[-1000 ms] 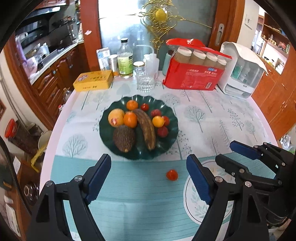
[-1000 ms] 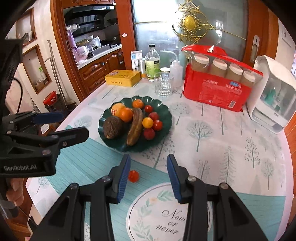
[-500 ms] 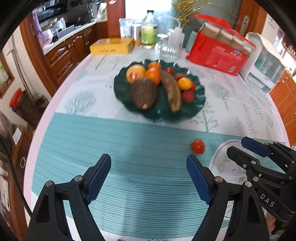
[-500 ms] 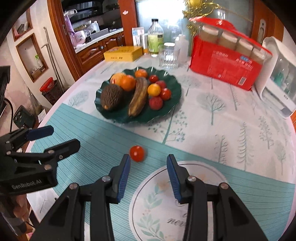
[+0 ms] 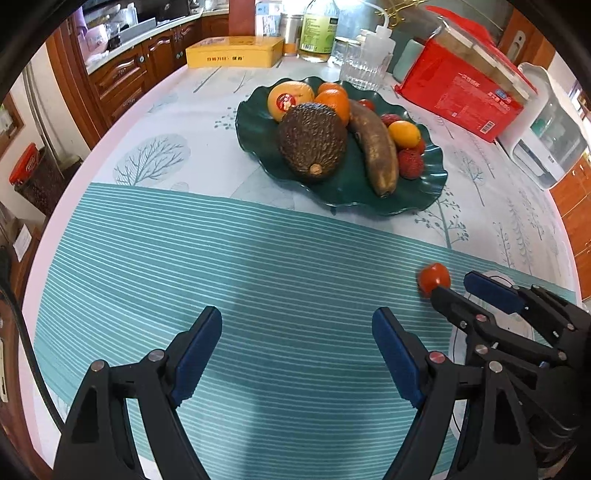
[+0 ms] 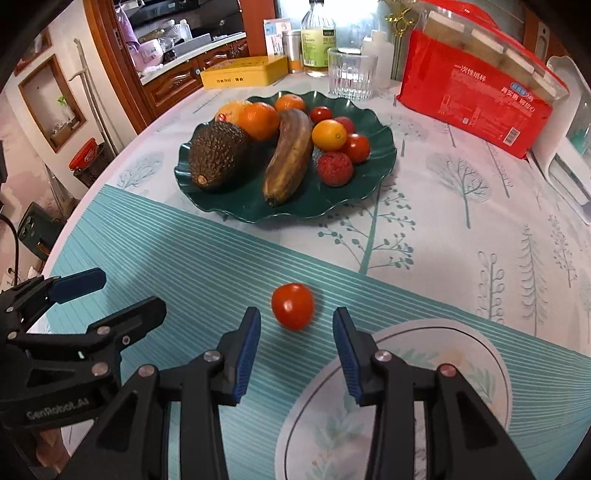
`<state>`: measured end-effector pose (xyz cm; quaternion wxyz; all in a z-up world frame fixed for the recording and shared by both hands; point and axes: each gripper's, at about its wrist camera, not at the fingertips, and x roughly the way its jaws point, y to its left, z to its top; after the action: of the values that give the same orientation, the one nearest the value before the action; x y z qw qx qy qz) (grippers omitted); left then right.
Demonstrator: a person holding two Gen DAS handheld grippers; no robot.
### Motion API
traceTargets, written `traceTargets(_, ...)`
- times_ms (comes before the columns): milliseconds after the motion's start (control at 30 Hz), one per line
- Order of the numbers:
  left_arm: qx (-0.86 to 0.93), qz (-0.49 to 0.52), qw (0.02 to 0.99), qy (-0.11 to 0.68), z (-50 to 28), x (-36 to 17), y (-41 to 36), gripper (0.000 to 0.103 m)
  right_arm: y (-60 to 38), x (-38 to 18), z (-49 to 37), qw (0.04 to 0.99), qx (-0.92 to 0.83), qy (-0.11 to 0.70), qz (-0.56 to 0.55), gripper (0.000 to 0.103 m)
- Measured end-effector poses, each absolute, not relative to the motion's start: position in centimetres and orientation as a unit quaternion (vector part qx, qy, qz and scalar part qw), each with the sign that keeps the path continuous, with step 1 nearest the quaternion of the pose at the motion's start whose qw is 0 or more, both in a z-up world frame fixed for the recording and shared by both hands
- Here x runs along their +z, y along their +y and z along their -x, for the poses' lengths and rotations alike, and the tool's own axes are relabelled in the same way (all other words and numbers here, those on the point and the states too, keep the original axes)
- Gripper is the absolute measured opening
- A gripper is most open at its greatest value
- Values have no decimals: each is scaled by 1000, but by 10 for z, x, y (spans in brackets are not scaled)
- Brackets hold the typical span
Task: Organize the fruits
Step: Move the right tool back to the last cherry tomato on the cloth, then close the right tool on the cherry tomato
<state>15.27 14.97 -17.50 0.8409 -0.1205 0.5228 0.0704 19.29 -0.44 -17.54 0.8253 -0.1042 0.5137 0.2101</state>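
Observation:
A small red tomato (image 6: 292, 305) lies loose on the teal striped cloth, just ahead of my open right gripper (image 6: 296, 334), between the lines of its two fingers. It also shows in the left wrist view (image 5: 434, 278), beside the right gripper (image 5: 466, 291). A dark green wavy plate (image 6: 373, 177) holds an avocado (image 6: 217, 156), a brown banana (image 6: 289, 156), oranges and small red fruits. My left gripper (image 5: 296, 344) is open and empty over the striped cloth, left of the tomato; it also shows in the right wrist view (image 6: 99, 291).
Behind the plate (image 5: 258, 122) stand a glass (image 6: 350, 74), a bottle (image 6: 318, 35), a yellow tin box (image 6: 243, 72), a red pack of cups (image 6: 476, 85) and a white appliance (image 5: 546, 122). The table edge runs along the left.
Both grippers have come lower and closer to the table. The right gripper has closed in on the tomato, which now sits just ahead of its fingertips.

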Motion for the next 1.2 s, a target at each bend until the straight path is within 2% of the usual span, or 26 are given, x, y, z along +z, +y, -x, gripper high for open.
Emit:
traceTargets(467, 56, 125, 835, 533, -166, -187, 159, 83, 6, -193, -204, 824, 195, 523, 92, 41)
traceTargets(667, 50, 121, 834, 537, -167, -188, 159, 83, 9, -194, -204, 829, 191, 516, 100, 28)
traceTargets(1200, 32, 99, 829, 549, -176, -175, 151, 83, 3, -184, -206, 821, 204, 527, 84, 27)
